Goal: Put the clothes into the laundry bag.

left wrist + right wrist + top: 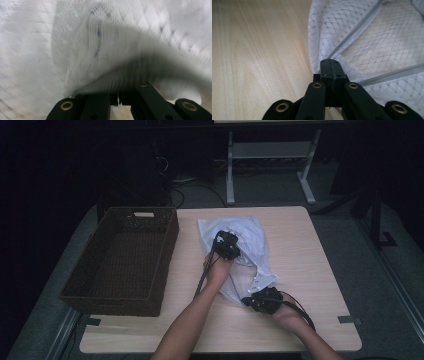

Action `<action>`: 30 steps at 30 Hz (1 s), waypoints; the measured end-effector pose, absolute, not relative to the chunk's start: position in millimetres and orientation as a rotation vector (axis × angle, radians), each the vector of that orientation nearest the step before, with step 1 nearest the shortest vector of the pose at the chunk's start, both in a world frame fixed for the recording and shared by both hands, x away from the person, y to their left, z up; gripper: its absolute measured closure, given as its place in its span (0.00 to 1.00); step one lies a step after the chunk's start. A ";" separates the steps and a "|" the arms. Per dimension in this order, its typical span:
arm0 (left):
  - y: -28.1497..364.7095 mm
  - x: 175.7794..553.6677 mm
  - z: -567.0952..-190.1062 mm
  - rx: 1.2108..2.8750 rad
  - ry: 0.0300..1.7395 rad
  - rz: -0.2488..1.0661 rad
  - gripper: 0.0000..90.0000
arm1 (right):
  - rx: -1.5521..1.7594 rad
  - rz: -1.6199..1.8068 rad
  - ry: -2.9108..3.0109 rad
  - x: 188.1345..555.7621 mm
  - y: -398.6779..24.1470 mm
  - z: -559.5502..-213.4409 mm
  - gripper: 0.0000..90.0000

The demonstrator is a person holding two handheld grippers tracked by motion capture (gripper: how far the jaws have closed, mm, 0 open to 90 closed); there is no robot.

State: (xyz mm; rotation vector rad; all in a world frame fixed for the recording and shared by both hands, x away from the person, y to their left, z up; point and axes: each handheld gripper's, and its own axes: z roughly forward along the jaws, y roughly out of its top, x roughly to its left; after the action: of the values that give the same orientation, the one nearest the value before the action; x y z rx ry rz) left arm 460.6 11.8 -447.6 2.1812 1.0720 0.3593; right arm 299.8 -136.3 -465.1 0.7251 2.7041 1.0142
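Observation:
A white mesh zip bag (248, 231) lies crumpled on the wooden table (310, 260), right of centre. My left gripper (230, 237) is over the bag's middle. In the left gripper view its jaws stand closed, with a fold of the mesh (112, 50) pinched between them and draped over them. My right gripper (256, 291) is at the bag's near corner. Its jaws (330, 63) are shut on the bag's edge (382, 37), right where a grey zip (354, 37) runs off toward the top.
A dark brown wicker basket (120, 302) stands on the left side of the table, with nothing visible in it. Bare tabletop lies right of the bag and along the near edge. Beyond the table are a white desk frame (270, 150) and cables on the floor.

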 end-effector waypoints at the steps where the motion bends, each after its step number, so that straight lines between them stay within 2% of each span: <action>1: 12.0 463.1 -447.6 2.179 1.079 0.362 0.97 | 0.727 1.014 2.707 299.5 -136.1 -464.9 1.00; 15: 12.5 469.1 -451.1 2.169 1.036 0.328 0.96 | 0.643 1.029 2.739 287.6 -118.1 -464.9 1.00; 22: 29.0 448.4 -438.3 2.172 0.976 0.249 0.76 | 0.655 1.044 2.746 288.1 -119.2 -465.3 1.00; 30: 62.2 403.5 -420.8 2.184 0.868 0.191 0.74 | 0.663 1.064 2.748 289.1 -120.4 -466.1 1.00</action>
State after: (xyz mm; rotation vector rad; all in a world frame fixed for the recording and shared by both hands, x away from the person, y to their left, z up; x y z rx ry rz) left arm 403.5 62.2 -420.8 2.1837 0.8678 0.1913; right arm 289.1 -120.4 -466.1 0.6634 2.7477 1.0643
